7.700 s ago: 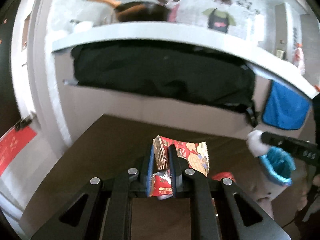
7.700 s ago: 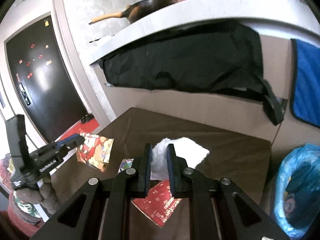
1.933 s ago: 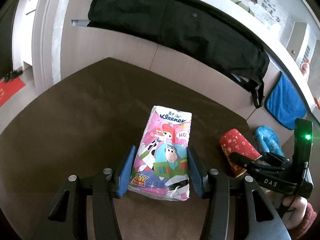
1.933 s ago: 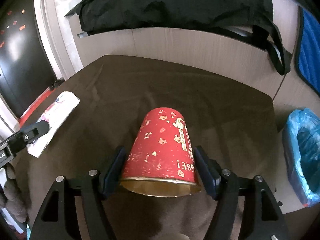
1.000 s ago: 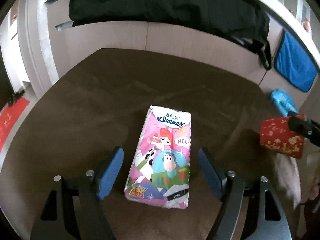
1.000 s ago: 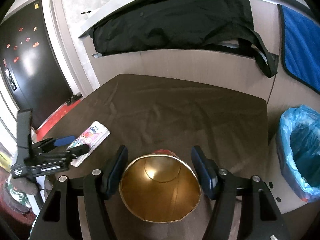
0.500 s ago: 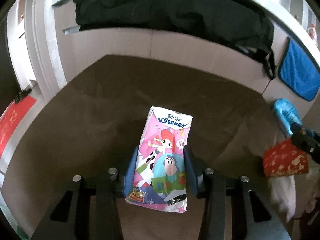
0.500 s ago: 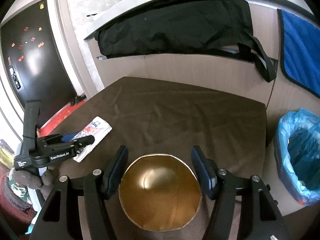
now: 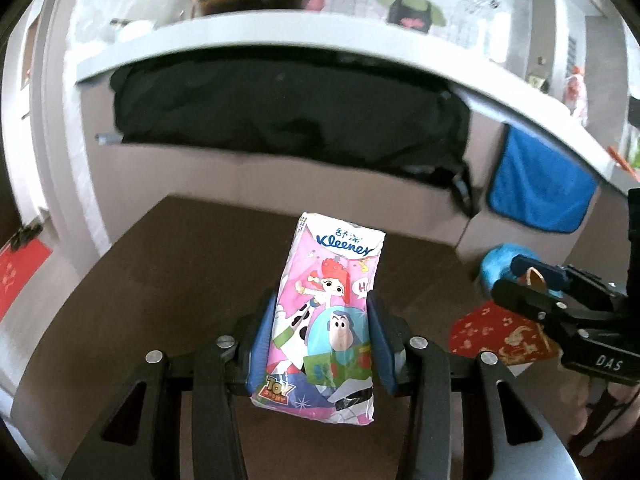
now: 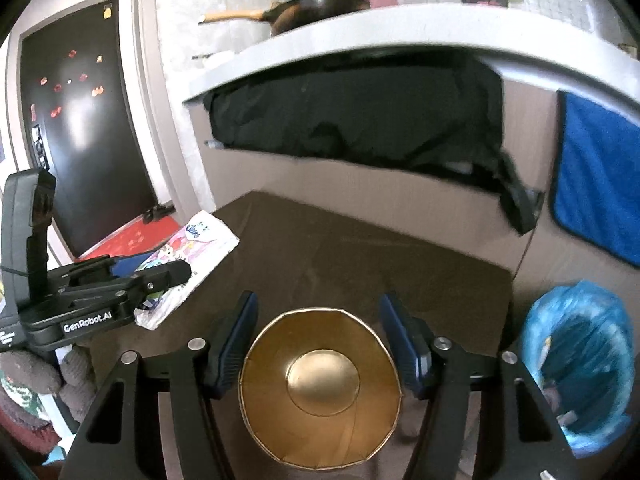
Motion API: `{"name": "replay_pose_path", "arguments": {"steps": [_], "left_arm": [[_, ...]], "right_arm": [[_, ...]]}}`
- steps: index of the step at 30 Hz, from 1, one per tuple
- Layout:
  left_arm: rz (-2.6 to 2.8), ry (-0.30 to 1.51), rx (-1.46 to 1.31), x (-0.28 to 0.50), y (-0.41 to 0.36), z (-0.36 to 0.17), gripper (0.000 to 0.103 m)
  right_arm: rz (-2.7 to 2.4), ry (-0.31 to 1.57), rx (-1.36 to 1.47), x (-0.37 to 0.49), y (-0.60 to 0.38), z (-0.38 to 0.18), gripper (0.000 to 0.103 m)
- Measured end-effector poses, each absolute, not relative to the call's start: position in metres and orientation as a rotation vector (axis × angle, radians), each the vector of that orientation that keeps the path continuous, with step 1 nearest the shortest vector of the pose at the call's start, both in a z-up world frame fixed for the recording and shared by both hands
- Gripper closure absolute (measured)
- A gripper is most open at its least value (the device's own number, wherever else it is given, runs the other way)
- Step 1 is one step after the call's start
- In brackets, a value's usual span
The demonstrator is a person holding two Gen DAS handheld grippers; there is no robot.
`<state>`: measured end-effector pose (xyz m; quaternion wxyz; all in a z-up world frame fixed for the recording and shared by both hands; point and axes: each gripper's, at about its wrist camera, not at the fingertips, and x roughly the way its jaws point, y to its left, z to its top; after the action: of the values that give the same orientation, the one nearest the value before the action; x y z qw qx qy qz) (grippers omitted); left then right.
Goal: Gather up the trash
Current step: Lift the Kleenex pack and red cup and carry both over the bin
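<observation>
Left claw (image 9: 322,336) grips Kleenex Toy Story pack (image 9: 332,304) | right claw (image 10: 320,340) – clamps gold-lined cup (image 10: 320,392)

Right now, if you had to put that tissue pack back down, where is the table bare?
The brown table shows bare from its far edge by the cabinet down to both grippers. The tissue pack is in the left gripper, the cup in the right gripper. The near edge is crowded with both grippers; the bin stands off the right side.
</observation>
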<state>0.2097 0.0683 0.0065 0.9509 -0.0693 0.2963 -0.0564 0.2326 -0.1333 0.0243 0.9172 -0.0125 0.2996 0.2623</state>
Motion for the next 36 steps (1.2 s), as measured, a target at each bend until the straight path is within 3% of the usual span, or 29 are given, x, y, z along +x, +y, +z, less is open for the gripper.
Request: {"name": "replay_pose_path", "arguments": {"steps": [15, 24, 36], "left_arm": [[-0.363, 0.481, -0.101, 0.245, -0.099, 0.056, 0.058], [-0.465, 0.539, -0.075, 0.276, -0.187, 0.029, 0.058], [-0.467, 0.653, -0.095, 0.319, -0.233, -0.024, 0.058]], "right_arm": [[0.26, 0.443, -0.001, 0.221, -0.279, 0.086, 0.043], [0.097, 0.473, 0.105, 0.227, -0.386, 0.055, 0.043], [0.092, 0.567, 0.202, 0.267, -0.424, -0.003, 0.043]]}}
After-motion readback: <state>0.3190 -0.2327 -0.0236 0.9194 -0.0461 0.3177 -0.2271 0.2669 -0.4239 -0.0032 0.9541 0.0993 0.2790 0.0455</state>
